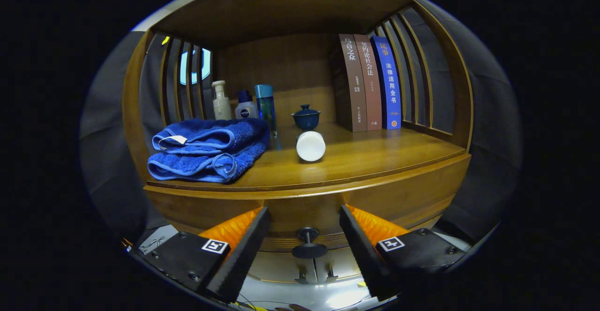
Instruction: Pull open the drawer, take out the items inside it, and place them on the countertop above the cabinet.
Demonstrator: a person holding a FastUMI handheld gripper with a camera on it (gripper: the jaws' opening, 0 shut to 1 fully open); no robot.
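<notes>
A wooden cabinet stands in front of me, its countertop (pixel 356 161) at mid height. Below the countertop's front edge runs the drawer front (pixel 309 215), which looks closed, with a dark round knob (pixel 308 244) on a short stem. My gripper (pixel 304 238) is open, one finger on each side of the knob and apart from it. The knob sits between the fingertips, a little beyond them. A white cylindrical container (pixel 310 146) lies on its side on the countertop, its flat end toward me. The drawer's inside is hidden.
A folded blue towel (pixel 208 149) lies on the countertop's left part. Behind it stand three bottles (pixel 243 104). A dark blue lidded cup (pixel 305 116) is behind the white container. Three upright books (pixel 370 83) lean at the back right. Slatted wooden sides enclose the shelf.
</notes>
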